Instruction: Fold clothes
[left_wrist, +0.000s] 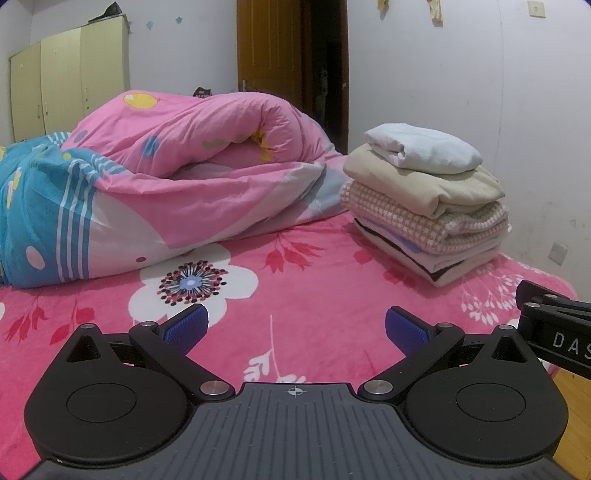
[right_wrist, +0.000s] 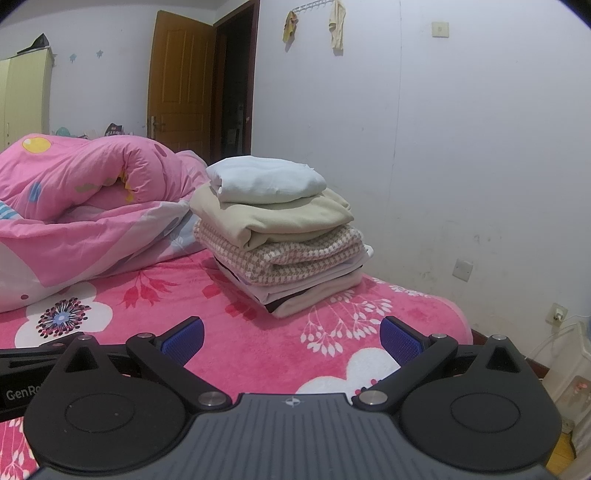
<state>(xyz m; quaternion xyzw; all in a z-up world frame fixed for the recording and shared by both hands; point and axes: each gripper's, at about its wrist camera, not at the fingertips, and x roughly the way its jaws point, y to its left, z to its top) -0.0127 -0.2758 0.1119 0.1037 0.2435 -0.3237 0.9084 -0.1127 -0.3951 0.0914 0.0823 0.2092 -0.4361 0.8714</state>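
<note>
Left wrist view: my left hand-held gripper (left_wrist: 294, 329) and right hand-held gripper (right_wrist: 291, 338) gape empty; soft, light stack of folded clothes (left_wrist: 424, 210) near bed's (left_wrist: 314, 295) far edge—pinch a fold.

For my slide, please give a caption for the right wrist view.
Open right hand-held gripper above the pink floral bedspread, facing a stack of folded clothes.

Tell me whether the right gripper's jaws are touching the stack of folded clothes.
Apart. The right wrist view shows the right gripper open and empty, with bare pink bedspread between its blue pads and the stack of folded clothes.
</note>
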